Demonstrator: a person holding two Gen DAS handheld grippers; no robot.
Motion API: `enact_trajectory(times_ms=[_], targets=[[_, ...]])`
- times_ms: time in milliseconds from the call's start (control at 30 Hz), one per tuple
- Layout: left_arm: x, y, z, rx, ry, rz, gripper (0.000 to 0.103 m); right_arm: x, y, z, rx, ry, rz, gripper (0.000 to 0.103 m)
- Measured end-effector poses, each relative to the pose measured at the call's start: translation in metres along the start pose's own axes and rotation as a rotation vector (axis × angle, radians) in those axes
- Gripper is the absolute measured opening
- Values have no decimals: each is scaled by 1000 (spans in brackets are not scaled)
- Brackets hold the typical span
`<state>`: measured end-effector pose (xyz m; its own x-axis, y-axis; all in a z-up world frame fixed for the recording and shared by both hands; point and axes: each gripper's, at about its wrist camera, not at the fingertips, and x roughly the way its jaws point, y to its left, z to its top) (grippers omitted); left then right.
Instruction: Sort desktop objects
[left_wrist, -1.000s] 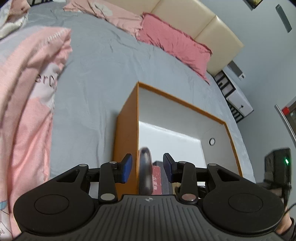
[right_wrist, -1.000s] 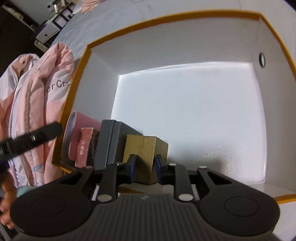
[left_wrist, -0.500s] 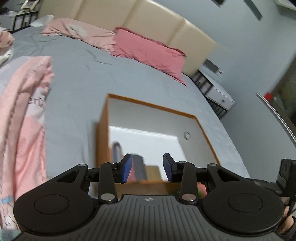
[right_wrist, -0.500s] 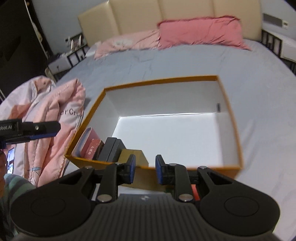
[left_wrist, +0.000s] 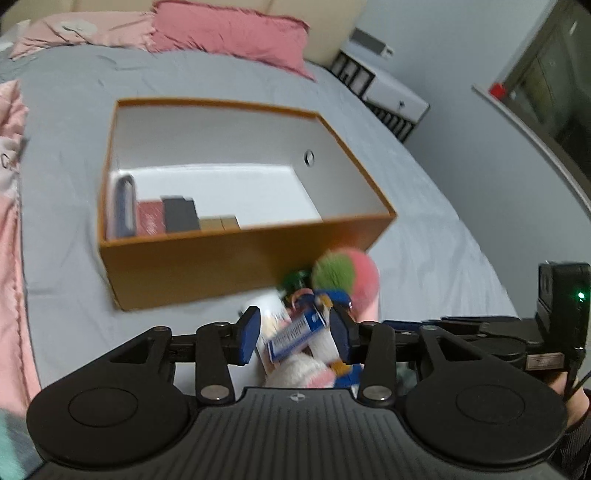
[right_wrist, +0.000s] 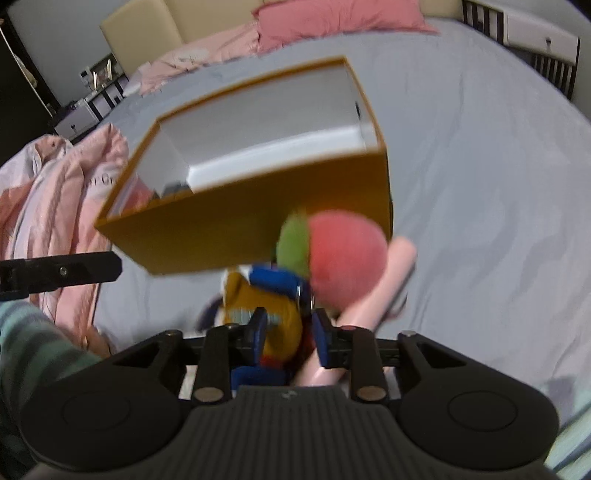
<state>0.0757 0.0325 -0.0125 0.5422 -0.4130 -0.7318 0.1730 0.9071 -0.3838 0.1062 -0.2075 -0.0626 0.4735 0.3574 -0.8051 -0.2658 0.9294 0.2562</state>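
your left gripper (left_wrist: 293, 334) is matte black: a ribbed central plate with a small round emblem, two broad round discs at its sides, and angled link arms pinned with silver screws. its fingers (left_wrist: 248, 334) carry blue pads. the right gripper (right_wrist: 287, 334) is built the same way. a black camera block (left_wrist: 563, 295) with a green light sits on it, a thin cable trailing below. your sleeve (right_wrist: 33, 339) is striped teal and grey.
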Motion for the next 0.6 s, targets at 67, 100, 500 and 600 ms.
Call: enact_trajectory(times_ms=[67, 100, 500, 600], targets=[[4, -1, -4, -5, 23, 15, 48, 8, 1, -6, -2, 26, -34, 34], [6, 0, -5, -13, 33, 25, 48, 12, 3, -9, -4, 35, -52, 34], [8, 3, -16, -59, 78, 81, 49, 28, 21, -22, -33, 70, 67, 11], [7, 5, -14, -66, 70, 123, 57, 31, 26, -21, -10, 74, 151, 9]])
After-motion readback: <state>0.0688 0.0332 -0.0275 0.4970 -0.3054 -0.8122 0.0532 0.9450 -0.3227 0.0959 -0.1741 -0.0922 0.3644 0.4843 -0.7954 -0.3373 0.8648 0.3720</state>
